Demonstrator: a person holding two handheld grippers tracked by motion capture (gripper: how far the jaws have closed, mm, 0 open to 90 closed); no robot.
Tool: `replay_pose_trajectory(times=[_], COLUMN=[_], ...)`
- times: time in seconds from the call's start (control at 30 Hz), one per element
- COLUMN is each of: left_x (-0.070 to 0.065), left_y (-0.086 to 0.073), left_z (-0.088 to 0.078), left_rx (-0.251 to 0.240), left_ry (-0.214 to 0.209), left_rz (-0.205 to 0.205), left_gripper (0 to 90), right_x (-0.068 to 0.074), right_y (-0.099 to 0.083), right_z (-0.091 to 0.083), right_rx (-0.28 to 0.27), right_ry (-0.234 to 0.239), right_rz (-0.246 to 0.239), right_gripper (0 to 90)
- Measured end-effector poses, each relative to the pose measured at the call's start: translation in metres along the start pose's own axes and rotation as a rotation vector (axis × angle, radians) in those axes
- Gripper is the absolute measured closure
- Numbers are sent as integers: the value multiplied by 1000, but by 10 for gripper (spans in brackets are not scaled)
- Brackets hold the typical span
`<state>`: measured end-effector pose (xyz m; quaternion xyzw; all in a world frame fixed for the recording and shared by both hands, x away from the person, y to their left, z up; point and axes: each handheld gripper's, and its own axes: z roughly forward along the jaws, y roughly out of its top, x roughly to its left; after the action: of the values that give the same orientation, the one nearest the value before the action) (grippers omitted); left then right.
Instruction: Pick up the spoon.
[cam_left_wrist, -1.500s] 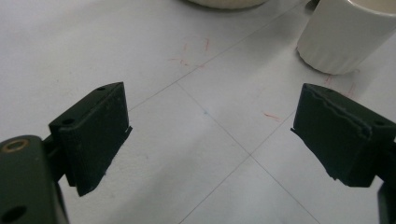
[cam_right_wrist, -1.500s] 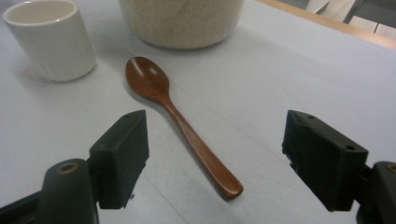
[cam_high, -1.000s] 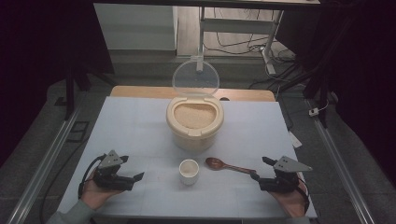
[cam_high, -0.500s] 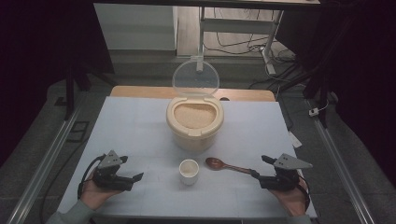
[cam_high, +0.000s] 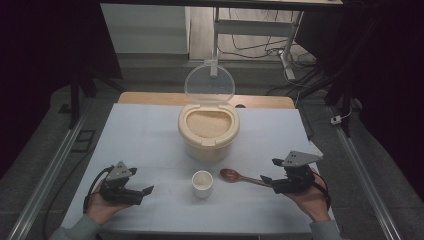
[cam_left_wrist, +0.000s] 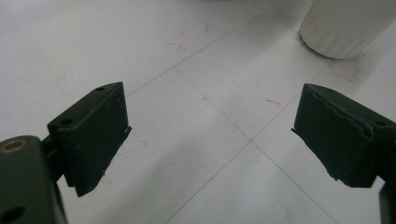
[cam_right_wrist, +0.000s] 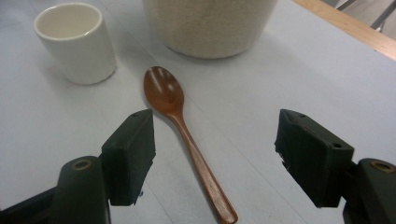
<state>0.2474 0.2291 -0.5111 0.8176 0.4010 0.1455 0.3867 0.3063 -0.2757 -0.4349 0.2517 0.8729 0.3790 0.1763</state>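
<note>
A cream rice container (cam_high: 208, 129) stands mid-table, full of rice, with its clear lid (cam_high: 209, 85) tipped up behind it. In front of it sits a small white cup (cam_high: 202, 183) (cam_right_wrist: 77, 42) (cam_left_wrist: 345, 25). A brown wooden spoon (cam_high: 241, 177) (cam_right_wrist: 184, 131) lies to the cup's right, bowl toward the cup. My right gripper (cam_high: 268, 180) (cam_right_wrist: 215, 154) is open, its jaws straddling the spoon's handle without touching it. My left gripper (cam_high: 146, 191) (cam_left_wrist: 210, 135) rests open at the front left, over bare table.
The white table (cam_high: 140, 135) has a wooden strip (cam_high: 150, 98) along its far edge. Faint red marks (cam_left_wrist: 191, 37) and thin lines cross the surface. Metal rails (cam_high: 50, 170) flank the table, and cables (cam_high: 250, 50) lie on the floor beyond.
</note>
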Motion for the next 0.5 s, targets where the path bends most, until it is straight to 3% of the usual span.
replay_pose_trajectory(times=[0.3,0.5], left_x=[-1,-1], left_y=[0,0], left_z=[0,1], left_rx=[4,8], left_ry=[0,-3], left_rz=[5,9], left_gripper=[102,102], right_x=[-1,-5], right_y=[24,32], right_z=[15,30], right_rx=[90,168], right_ry=[52,106], right_rz=[-63,-71], right_gripper=[292,310])
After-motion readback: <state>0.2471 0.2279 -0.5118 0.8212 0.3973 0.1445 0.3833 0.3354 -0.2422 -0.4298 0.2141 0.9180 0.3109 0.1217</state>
